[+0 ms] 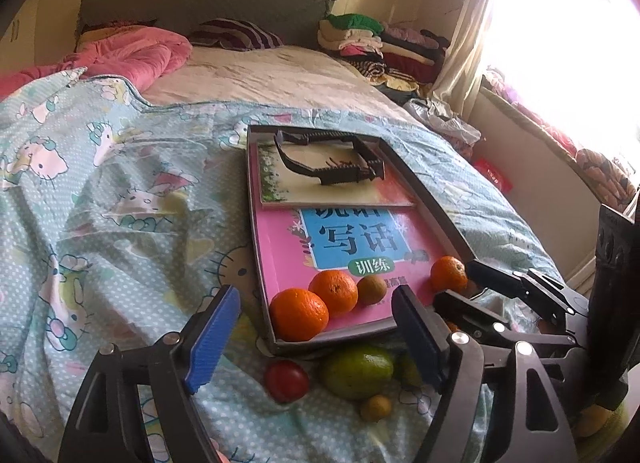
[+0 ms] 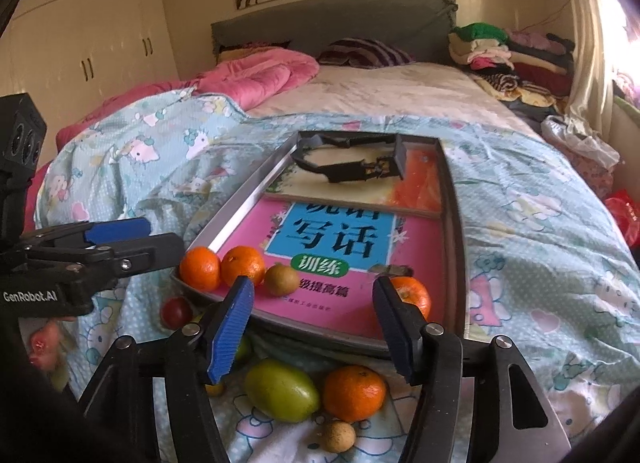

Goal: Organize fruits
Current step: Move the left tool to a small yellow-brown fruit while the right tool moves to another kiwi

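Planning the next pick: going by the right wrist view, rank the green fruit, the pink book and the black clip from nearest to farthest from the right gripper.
1. Green fruit: on the bedspread, just below the right gripper.
2. Pink book: inside the tray, ahead of the fingers.
3. Black clip: at the tray's far end.

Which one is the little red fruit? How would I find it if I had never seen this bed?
Find the grey tray with the pink book on the blue cartoon bedspread. Just off the tray's near corner, below the two oranges sitting side by side, the small red fruit lies on the bedspread. It is the only dark red, shiny one; its neighbours are orange, green or tan.
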`<state>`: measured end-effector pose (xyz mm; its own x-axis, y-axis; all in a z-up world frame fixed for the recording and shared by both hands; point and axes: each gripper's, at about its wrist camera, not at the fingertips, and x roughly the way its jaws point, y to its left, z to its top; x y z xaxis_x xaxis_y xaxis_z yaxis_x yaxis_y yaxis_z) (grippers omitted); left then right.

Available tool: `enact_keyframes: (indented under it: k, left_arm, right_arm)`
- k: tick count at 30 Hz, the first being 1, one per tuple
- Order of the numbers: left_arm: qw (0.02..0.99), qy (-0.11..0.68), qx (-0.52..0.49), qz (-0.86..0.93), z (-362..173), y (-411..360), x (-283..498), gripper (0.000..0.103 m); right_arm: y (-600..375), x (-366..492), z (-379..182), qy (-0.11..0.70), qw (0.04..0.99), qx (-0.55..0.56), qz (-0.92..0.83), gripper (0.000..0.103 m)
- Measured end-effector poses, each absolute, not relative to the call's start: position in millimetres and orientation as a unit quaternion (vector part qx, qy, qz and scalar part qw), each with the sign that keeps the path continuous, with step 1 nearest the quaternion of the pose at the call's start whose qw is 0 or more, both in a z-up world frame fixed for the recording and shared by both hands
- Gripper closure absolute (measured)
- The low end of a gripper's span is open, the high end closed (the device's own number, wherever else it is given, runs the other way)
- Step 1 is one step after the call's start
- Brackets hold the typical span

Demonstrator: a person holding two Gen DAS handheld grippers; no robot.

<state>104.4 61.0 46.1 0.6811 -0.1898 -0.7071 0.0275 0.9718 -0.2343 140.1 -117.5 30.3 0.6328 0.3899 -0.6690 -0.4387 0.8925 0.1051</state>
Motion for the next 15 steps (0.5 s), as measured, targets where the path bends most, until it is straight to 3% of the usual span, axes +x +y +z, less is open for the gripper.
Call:
enact_keyframes:
  k: [15]
  left_arm:
    - [0.914, 0.386, -0.117, -0.044, 54.5, 78.5, 90.9, 0.025]
  right_arm:
    - [-152.0, 129.3, 46.4, 0.345, 0.917, -0.013, 0.198, 0.033]
